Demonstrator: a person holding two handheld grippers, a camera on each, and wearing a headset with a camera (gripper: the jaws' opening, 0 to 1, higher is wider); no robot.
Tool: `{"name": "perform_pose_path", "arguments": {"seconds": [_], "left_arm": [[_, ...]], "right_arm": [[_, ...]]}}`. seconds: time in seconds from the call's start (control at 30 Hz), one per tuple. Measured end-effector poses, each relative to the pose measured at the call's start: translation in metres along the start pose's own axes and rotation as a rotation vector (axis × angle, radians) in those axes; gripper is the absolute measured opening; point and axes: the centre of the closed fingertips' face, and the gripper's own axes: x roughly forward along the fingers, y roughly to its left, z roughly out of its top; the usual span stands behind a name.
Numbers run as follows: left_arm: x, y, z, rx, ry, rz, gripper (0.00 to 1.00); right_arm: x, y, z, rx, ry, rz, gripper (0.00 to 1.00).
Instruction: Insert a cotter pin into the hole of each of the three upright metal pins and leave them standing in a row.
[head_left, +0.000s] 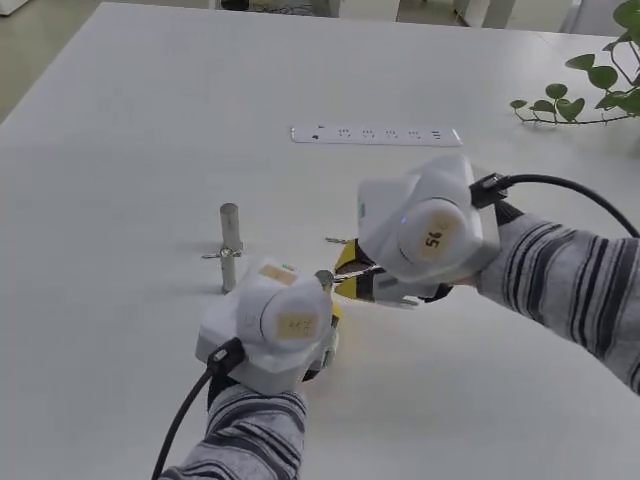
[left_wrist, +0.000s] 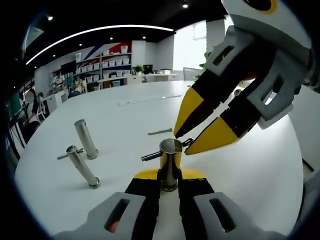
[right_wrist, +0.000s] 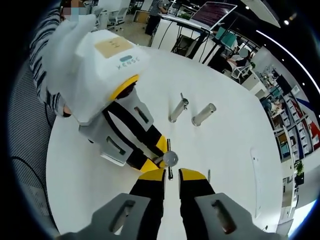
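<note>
- Silver cylindrical metal pin (left_wrist: 83, 167) with a thin steel cotter pin (left_wrist: 65, 155) crosswise through its top stands on the white counter (head_left: 150, 130), well left of the pin held by the left hand-held gripper.
- Second bare silver pin (left_wrist: 86, 138) stands just beside the first one, also left of the held pin.
- Left hand-held gripper (left_wrist: 169, 180) has its yellow-tipped black jaws pressed against the base of the third silver metal pin (left_wrist: 170, 157), which stands upright on the counter.
- Another thin cotter pin (left_wrist: 150, 156) passes through the head of the held pin, with one end sticking out to its left.
- Right hand-held gripper (right_wrist: 171, 175) sits just right of the held pin's head, its jaws nearly together and pinching the other end of that cotter pin.
- Loose cotter pin (left_wrist: 160, 132) lies flat on the counter just beyond the held pin.
- White power strip (head_left: 377, 134) lies far beyond the held pin, and a green leafy plant (head_left: 590, 95) is far to its right.
</note>
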Motion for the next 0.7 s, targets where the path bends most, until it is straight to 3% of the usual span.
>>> {"name": "perform_pose_path", "arguments": {"seconds": [0.4, 0.7], "left_arm": [[0.0004, 0.0001, -0.0005, -0.007, 0.001, 0.017, 0.09], [0.0003, 0.0001, -0.0010, -0.009, 0.002, 0.022, 0.09]], "right_arm": [[-0.0025, 0.0021, -0.0085, 0.059, 0.003, 0.005, 0.00], [0.0000, 0.0036, -0.0045, 0.051, -0.003, 0.012, 0.00]]}}
